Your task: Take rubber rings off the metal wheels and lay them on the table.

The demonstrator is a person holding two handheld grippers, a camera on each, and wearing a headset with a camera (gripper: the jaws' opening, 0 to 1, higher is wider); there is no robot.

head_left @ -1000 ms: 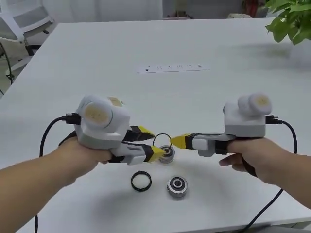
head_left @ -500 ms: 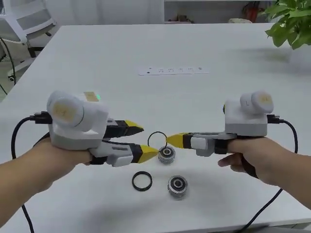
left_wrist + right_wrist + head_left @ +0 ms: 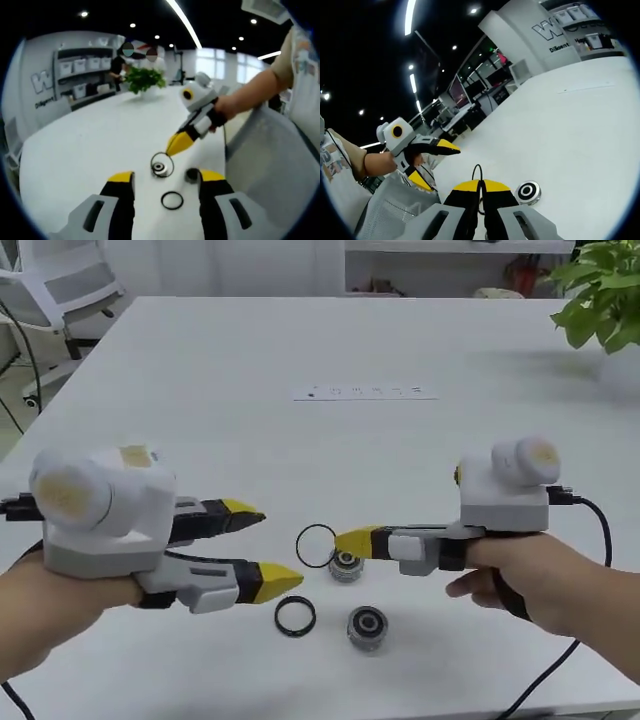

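My right gripper (image 3: 345,542) is shut on a thin black rubber ring (image 3: 315,545) and holds it just above a bare metal wheel (image 3: 346,566) on the white table (image 3: 300,440). A second wheel (image 3: 367,626) stands nearer me, with a loose black ring (image 3: 294,616) lying to its left. My left gripper (image 3: 262,545) is open and holds nothing, a short way left of the wheels. In the left gripper view its jaws (image 3: 166,177) frame the held ring (image 3: 162,164), the wheel (image 3: 159,169) and the loose ring (image 3: 172,200). In the right gripper view the shut jaws (image 3: 479,186) pinch the ring (image 3: 477,175) beside the wheel (image 3: 528,192).
A flat white strip with small sockets (image 3: 365,393) lies further back on the table. A green plant (image 3: 600,300) stands at the far right corner, and a chair (image 3: 50,285) beyond the far left edge. A black cable (image 3: 590,510) trails from the right gripper.
My left gripper has let go of the wheel, opened and drawn back to the left. The right gripper keeps the ring, now free of the wheel, which rests on the table.
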